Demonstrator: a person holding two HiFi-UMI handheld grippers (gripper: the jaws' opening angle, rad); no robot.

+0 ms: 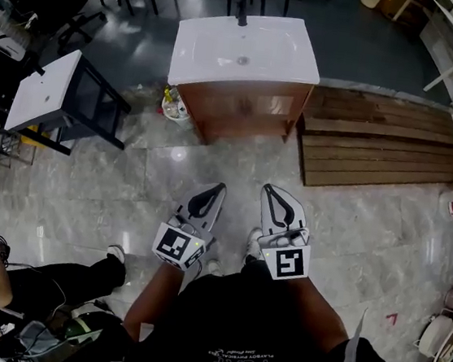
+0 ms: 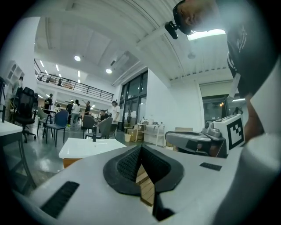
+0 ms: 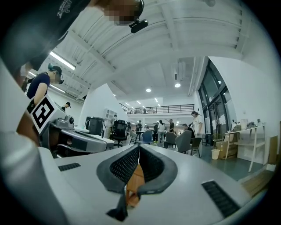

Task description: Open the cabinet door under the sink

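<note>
The sink cabinet stands ahead of me on the floor, with a white basin top (image 1: 246,51) and a brown wooden front (image 1: 243,108) whose door is closed. My left gripper (image 1: 215,189) and right gripper (image 1: 271,191) are held side by side, well short of the cabinet, both pointing toward it. Both are shut with nothing between their jaws. In the left gripper view the fingertips (image 2: 140,147) meet, and the basin top (image 2: 90,147) lies ahead to the left. The right gripper view shows its tips (image 3: 138,147) closed, with brown wood showing behind the narrow slit below them.
Stacked wooden planks (image 1: 379,141) lie right of the cabinet. A black-framed table with a white top (image 1: 53,89) stands at the left. Bottles (image 1: 173,105) sit by the cabinet's left foot. A person (image 1: 0,288) sits on the floor at lower left. Chairs stand behind the sink.
</note>
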